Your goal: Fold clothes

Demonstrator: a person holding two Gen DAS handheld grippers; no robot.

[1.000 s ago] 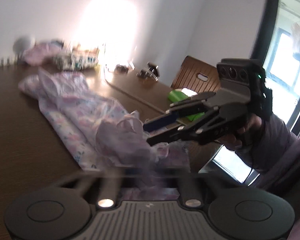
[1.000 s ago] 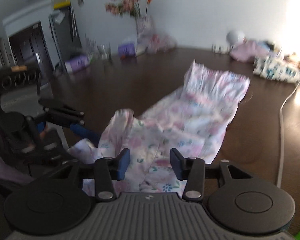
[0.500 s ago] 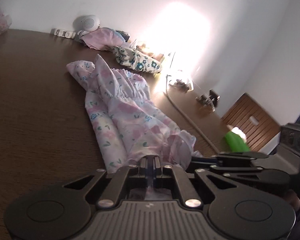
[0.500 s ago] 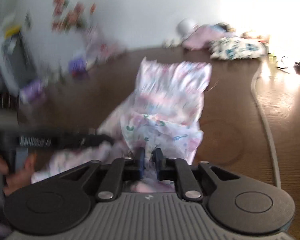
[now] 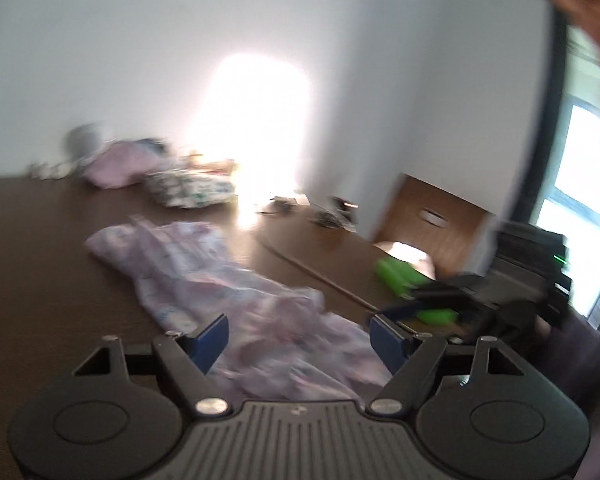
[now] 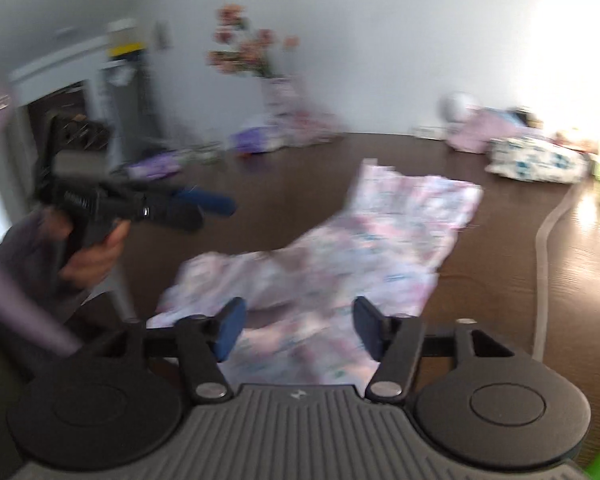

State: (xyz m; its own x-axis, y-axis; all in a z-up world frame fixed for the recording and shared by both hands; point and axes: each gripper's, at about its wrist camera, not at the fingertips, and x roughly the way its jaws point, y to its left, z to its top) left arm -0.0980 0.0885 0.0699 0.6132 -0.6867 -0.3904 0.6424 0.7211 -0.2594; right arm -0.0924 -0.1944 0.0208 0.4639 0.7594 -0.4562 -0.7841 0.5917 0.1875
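Note:
A pink floral garment point(image 5: 236, 292) lies spread along the dark wooden table point(image 5: 40, 280), its near end bunched; it also shows in the right wrist view point(image 6: 360, 240). My left gripper point(image 5: 300, 338) is open and empty, held just above the garment's near end. My right gripper point(image 6: 298, 322) is open and empty above the same end. Each gripper shows in the other's view: the right one point(image 5: 480, 304) at the right, the left one point(image 6: 148, 204) at the left, raised off the table. Both views are blurred.
Folded clothes point(image 5: 188, 192) and a pink pile point(image 5: 116, 164) lie at the table's far end. A cable point(image 6: 544, 248) runs along the table's right side. A green object point(image 5: 404, 276) and a wooden chair point(image 5: 432, 216) stand at the right. A flower vase point(image 6: 276, 96) stands far left.
Both grippers were shut on the garment's near end half a second ago. Both have opened and let it go, and have drawn back and up from it.

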